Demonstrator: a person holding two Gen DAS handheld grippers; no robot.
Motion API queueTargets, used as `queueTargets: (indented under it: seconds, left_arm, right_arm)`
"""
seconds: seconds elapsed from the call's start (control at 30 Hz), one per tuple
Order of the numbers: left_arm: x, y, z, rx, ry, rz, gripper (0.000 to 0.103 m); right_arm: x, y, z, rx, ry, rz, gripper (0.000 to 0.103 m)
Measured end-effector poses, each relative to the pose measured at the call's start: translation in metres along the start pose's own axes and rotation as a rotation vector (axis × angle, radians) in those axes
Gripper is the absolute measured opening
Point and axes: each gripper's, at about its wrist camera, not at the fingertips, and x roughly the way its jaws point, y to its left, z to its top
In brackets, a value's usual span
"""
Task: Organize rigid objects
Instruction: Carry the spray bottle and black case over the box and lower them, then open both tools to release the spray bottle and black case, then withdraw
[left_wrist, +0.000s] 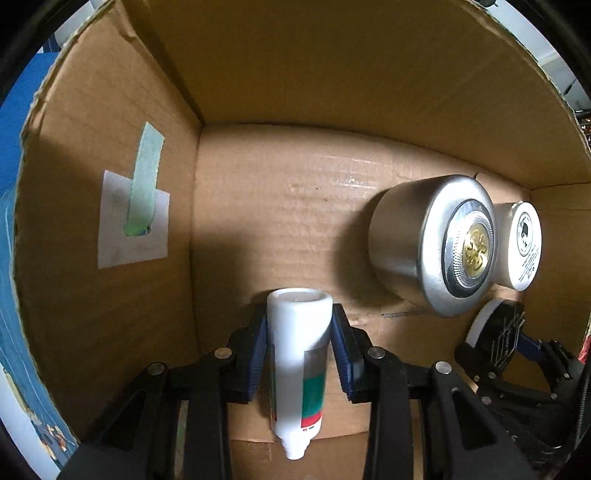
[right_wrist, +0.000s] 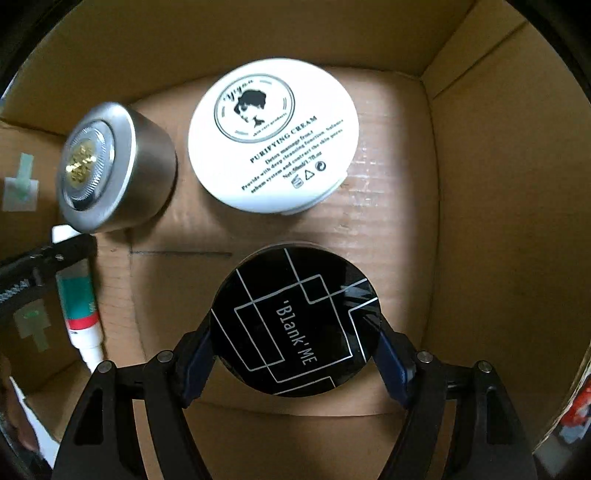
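Observation:
Both grippers are inside a cardboard box (left_wrist: 280, 206). My left gripper (left_wrist: 299, 325) is shut on a white tube with a green and red band (left_wrist: 297, 369), held just above the box floor; the tube also shows in the right wrist view (right_wrist: 79, 295). My right gripper (right_wrist: 295, 354) is shut on a round black compact marked 'Blank'ME (right_wrist: 295, 325), seen edge-on in the left wrist view (left_wrist: 495, 332). A silver jar with a gold emblem (left_wrist: 432, 243) (right_wrist: 114, 170) and a white Purifying Cream jar (left_wrist: 519, 245) (right_wrist: 273, 136) stand on the box floor.
The cardboard walls close in on all sides (right_wrist: 498, 184). A white label with green tape (left_wrist: 135, 218) sticks to the left wall. Bare box floor lies between the tube and the silver jar (left_wrist: 295, 229).

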Motion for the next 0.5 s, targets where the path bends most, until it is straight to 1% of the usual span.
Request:
queueTargets:
  seconds: [0.07,0.17,0.33,0.43,0.47,0.5]
  left_arm:
    - [-0.003,0.004,-0.001,-0.017,0.014,-0.012,0.033]
    - [-0.014,0.006,-0.005,-0.014,-0.010,-0.011,0.035]
    - [-0.038,0.006,-0.019,-0.015,-0.066,-0.026,0.040]
    - [-0.052,0.006,-0.032,-0.034,-0.098,-0.046,0.042]
    - [-0.055,0.007,-0.039,-0.039,-0.107,-0.055,0.046]
    - [-0.061,0.010,-0.045,-0.051,-0.124,-0.072,0.054]
  right_arm:
    - [0.001,0.004,0.000,-0.015,0.005,-0.022,0.079]
    - [0.005,0.011,0.000,-0.019,0.025,-0.042,0.079]
    - [-0.005,0.000,-0.007,0.035,0.020,0.023,0.082]
    - [-0.013,0.003,-0.014,0.019,0.009,0.029,0.089]
    - [-0.016,0.007,-0.019,0.011,0.002,0.029,0.091]
    - [-0.020,0.009,-0.024,0.007,-0.012,0.029,0.095]
